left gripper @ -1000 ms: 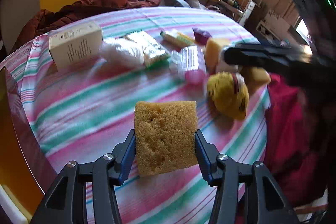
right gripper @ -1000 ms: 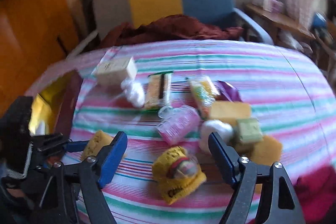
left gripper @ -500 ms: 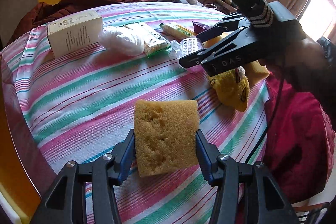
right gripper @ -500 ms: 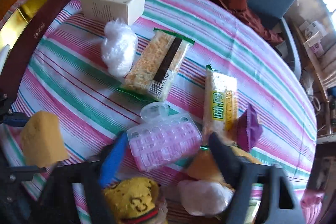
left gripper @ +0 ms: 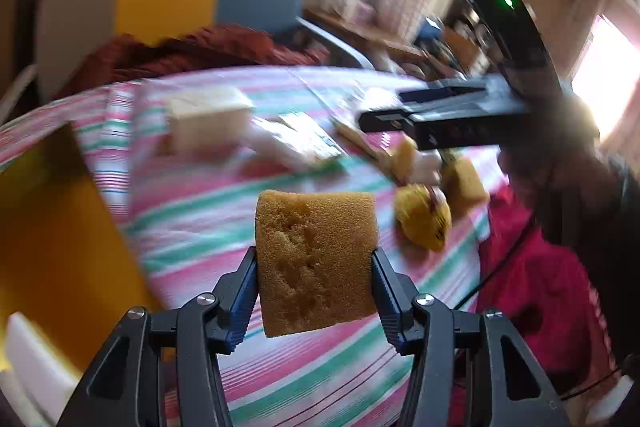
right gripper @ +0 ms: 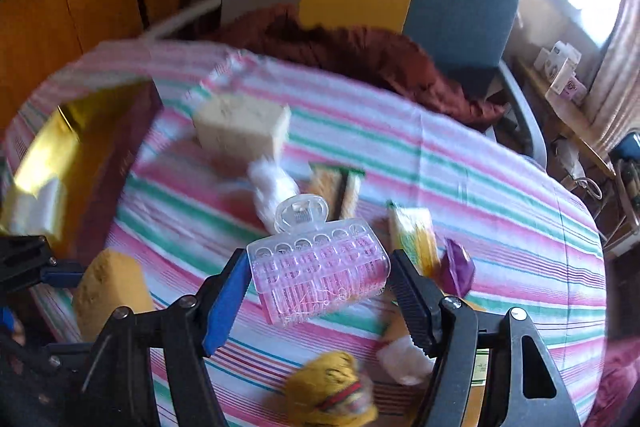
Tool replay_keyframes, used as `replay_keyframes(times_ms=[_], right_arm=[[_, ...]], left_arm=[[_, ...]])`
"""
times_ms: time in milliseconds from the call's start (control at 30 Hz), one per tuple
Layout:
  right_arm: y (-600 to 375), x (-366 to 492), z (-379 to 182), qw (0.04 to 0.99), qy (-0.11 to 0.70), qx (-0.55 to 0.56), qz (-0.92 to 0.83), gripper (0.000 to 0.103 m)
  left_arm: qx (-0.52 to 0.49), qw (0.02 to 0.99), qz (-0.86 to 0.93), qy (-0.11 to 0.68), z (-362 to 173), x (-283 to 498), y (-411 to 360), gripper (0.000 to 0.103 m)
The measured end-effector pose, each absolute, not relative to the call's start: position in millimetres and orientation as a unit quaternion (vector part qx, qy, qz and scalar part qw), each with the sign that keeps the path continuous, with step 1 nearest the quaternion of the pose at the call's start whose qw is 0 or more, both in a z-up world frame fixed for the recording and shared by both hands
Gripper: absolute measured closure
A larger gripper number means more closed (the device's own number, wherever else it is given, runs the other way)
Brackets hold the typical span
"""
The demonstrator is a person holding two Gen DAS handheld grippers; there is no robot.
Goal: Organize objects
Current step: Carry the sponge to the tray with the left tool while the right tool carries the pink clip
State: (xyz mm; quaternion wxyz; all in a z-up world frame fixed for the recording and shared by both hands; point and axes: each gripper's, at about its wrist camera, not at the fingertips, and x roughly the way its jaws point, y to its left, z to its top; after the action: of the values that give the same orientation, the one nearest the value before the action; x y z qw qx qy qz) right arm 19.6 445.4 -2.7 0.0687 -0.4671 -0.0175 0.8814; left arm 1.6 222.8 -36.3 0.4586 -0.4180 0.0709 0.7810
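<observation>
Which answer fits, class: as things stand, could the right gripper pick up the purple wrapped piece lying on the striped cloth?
Probably not yet. The right gripper is already shut on the clear pink plastic case, so nothing else fits between its jaws. The purple wrapped piece lies uncovered on the striped tablecloth, just beside the gripper's right-hand finger.

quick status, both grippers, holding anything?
Left gripper: jaws shut on the yellow sponge.
Right gripper: jaws shut on the clear pink plastic case.
</observation>
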Motion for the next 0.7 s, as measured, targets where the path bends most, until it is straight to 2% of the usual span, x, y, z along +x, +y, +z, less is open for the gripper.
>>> replay_keyframes(times_ms=[300,467,700], right_arm=[[363.8,-10.9,11.6,-0.021,0.025,-0.438,0.898,0.033],[302.7,-38.8,-1.5,-0.071,0.018,-0.452,0.889,0.033],[244.3,-85.2,-20.9,-0.102,0.002,-0.479,0.872,0.033]], left_arm=[[-0.407,0.308,0.86,-0.025,-12.5,-49.7,90.8,0.05],[-0.417,0.215,0.882,-0.049,-28.3,-72.0,25.4,0.049],[-0.441,0.151,0.884,-0.034,-56.7,-92.9,-10.3,0.048]])
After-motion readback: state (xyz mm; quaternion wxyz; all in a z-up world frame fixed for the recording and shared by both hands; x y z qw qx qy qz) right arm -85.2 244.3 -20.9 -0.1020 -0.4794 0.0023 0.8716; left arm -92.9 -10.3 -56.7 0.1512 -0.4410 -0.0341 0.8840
